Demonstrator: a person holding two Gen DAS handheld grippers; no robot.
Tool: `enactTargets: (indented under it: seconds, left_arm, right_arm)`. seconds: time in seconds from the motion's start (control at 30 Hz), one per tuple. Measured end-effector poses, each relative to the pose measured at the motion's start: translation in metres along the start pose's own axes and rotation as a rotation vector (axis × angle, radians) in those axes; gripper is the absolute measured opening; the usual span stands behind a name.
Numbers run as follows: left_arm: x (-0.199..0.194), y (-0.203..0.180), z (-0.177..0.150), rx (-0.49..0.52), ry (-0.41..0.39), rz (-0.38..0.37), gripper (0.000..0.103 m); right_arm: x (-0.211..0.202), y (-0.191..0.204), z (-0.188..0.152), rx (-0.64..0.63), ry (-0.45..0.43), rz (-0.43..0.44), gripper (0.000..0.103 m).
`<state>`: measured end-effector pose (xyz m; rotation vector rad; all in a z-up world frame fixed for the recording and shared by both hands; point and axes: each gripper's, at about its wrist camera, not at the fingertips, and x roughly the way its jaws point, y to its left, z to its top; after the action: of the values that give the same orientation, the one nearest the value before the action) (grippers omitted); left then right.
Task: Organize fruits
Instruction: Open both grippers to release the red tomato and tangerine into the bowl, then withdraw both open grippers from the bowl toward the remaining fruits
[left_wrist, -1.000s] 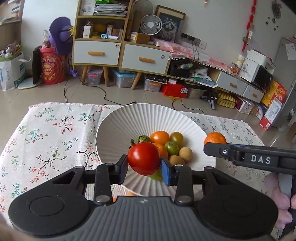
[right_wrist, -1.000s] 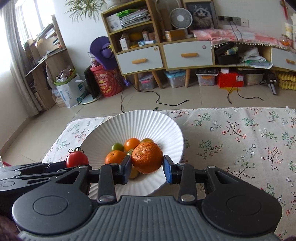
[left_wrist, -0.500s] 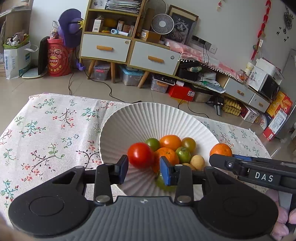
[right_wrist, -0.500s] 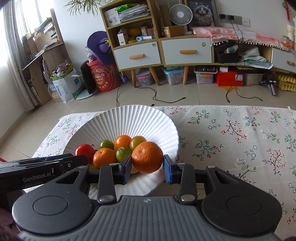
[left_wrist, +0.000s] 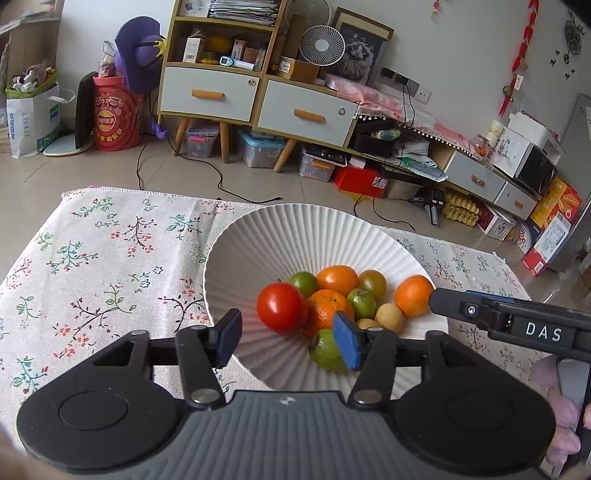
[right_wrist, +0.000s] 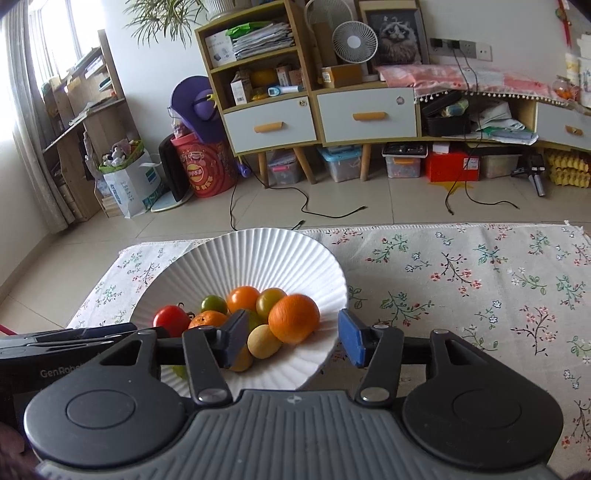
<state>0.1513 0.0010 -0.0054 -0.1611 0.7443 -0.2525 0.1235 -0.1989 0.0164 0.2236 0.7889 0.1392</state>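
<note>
As both jaws have just been opening, we see left gripper (left_wrist: 286, 341) released behind red tomato (left_wrist: 281, 307), right gripper (right_wrist: 293, 341) released behind orange (right_wrist: 293, 318) (both fruits resting in white bowl (left_wrist: 258, 236)); retreat path lies rearward.

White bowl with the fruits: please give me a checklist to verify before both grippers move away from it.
1. Left gripper open, pads off the red tomato: ok.
2. Right gripper open, pads off the orange: ok.
3. Both fruits inside the white bowl: ok.
4. Fruits settled, not rolling: cannot tell.
5. Bowl fully on the floral tablecloth: cannot tell, near rim hidden.
</note>
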Motion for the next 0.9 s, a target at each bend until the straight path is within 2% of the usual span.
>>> enactTargets:
  seconds: [0.17, 0.37, 0.9]
  left_arm:
    - [-0.008, -0.001, -0.001, 0.025, 0.002, 0.008, 0.066]
    - [-0.02, -0.001, -0.003, 0.047, 0.009, 0.014, 0.076]
    - [-0.04, 0.011, -0.023, 0.071, 0.052, 0.072, 0.093]
  right_arm:
    - [-0.007, -0.001, -0.002, -0.016, 0.002, -0.017, 0.061]
    - [-0.016, -0.003, -0.007, -0.013, 0.025, -0.013, 0.071]
    - [-0.033, 0.003, -0.028, -0.083, 0.072, 0.019, 0.092]
